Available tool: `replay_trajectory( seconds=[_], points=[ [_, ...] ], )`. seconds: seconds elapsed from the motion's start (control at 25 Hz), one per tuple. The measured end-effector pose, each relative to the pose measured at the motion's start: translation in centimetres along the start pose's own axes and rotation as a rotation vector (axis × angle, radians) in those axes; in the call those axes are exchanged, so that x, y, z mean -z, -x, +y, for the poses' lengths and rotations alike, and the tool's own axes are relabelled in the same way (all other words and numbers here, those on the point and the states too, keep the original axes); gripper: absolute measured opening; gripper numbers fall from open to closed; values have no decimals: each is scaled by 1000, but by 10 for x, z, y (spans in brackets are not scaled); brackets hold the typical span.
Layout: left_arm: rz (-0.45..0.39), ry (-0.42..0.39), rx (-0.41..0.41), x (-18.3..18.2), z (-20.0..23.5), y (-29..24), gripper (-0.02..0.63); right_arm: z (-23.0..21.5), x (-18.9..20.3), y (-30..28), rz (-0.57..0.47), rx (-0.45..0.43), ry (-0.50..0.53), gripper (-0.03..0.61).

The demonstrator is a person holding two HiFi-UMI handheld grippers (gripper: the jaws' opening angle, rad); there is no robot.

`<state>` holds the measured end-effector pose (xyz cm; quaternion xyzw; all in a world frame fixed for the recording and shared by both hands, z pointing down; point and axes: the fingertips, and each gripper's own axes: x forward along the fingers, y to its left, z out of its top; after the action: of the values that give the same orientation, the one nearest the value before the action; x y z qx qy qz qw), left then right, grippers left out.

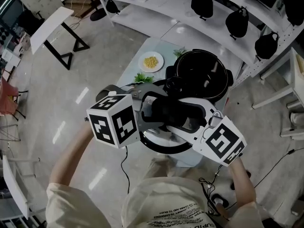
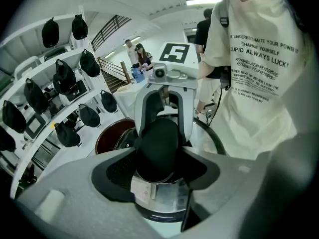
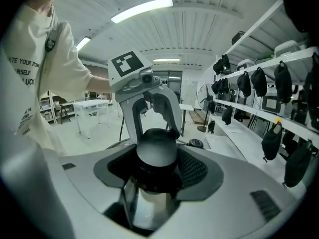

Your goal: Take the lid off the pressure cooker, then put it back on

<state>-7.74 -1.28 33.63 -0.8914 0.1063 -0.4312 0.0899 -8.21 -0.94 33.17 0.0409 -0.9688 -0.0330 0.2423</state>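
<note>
The pressure cooker (image 1: 202,75) stands open at the far end of the small table (image 1: 159,45), its dark pot (image 2: 112,135) showing. Its round lid (image 1: 153,142) hangs in the air nearer me, in front of the cooker, with the shiny top (image 2: 160,199) below the jaws. My left gripper (image 1: 159,112) and right gripper (image 1: 190,120) face each other over the lid. Each is shut on the black knob (image 2: 157,146) at its middle. The same knob (image 3: 156,151) fills the right gripper view, pads pressed on both sides.
A white plate of yellow food (image 1: 151,61) and green leaves (image 1: 142,78) lie on the table left of the cooker. White shelves with black bags (image 1: 237,22) run behind it. A black-legged table (image 1: 57,27) stands far left. A cable (image 1: 124,167) trails on the floor.
</note>
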Motion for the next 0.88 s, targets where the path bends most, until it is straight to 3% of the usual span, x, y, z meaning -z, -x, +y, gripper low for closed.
replay_trajectory(
  seconds=[0.52, 0.88],
  points=[
    [7, 63, 43, 43, -48, -17, 268, 44, 34, -36, 42, -42, -34, 265],
    [8, 116, 75, 72, -63, -51, 268, 51, 75, -58, 39, -78, -69, 265]
  ],
)
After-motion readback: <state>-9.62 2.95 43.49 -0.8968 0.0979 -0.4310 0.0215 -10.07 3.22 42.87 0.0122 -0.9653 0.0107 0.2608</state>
